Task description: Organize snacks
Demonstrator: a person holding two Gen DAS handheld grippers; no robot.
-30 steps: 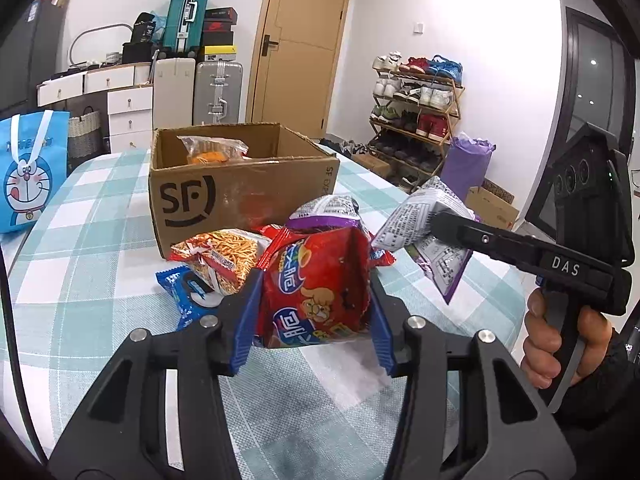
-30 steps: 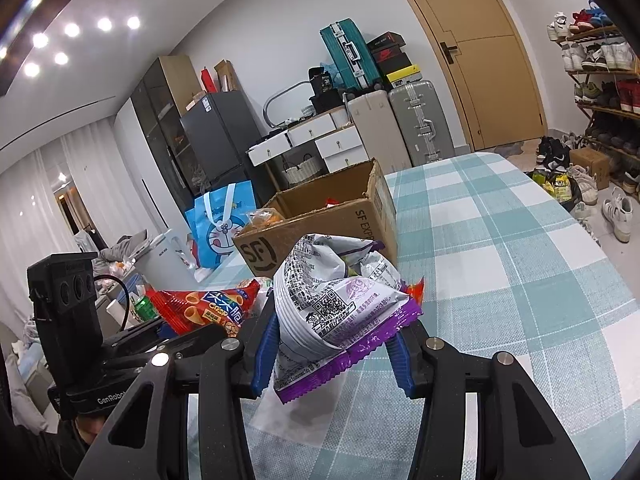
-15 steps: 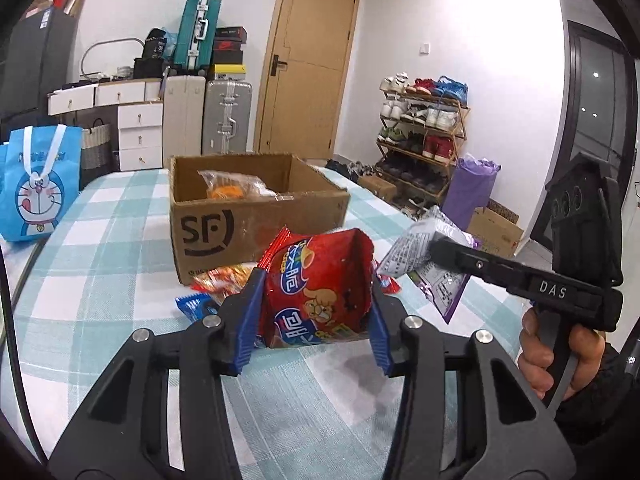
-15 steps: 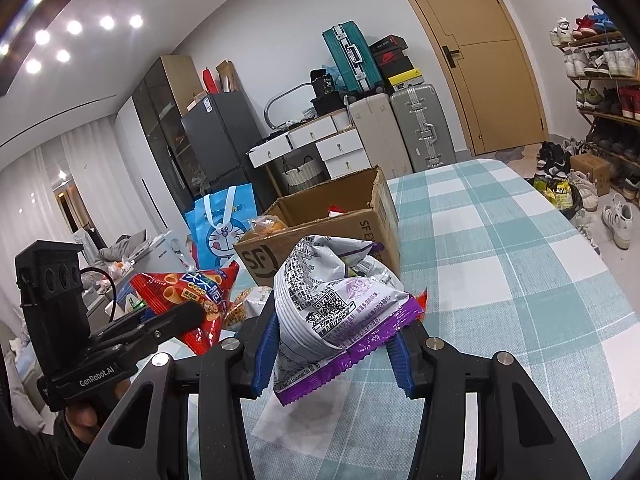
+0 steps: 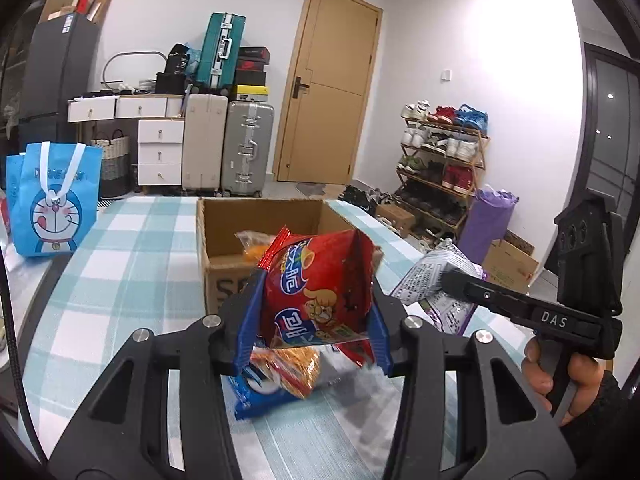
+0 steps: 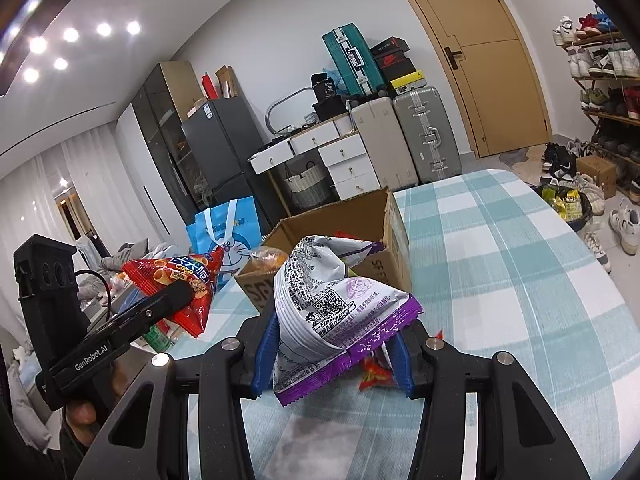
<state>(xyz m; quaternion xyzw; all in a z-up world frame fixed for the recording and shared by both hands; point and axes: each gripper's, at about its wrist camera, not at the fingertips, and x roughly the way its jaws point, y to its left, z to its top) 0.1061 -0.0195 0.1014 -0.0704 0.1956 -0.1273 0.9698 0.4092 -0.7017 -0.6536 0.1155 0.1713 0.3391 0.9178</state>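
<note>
Just in front of the cardboard box (image 5: 256, 216), the left gripper (image 5: 314, 316) holds a red snack bag (image 5: 320, 292) above the desk (image 5: 120, 280), jaws closed on the bag's sides. To the right of the box front, the right gripper (image 6: 332, 344) carries a purple-and-white snack bag (image 6: 324, 304), jaws pinched on its lower edges, also off the desk. Inside the box lies an orange packet (image 5: 250, 246) against its left wall. Nearer than the box, under the left gripper, an orange snack bag (image 5: 292, 368) rests on a blue packet (image 5: 256, 394). Far left of the box stands a blue tote bag (image 5: 54, 200).
</note>
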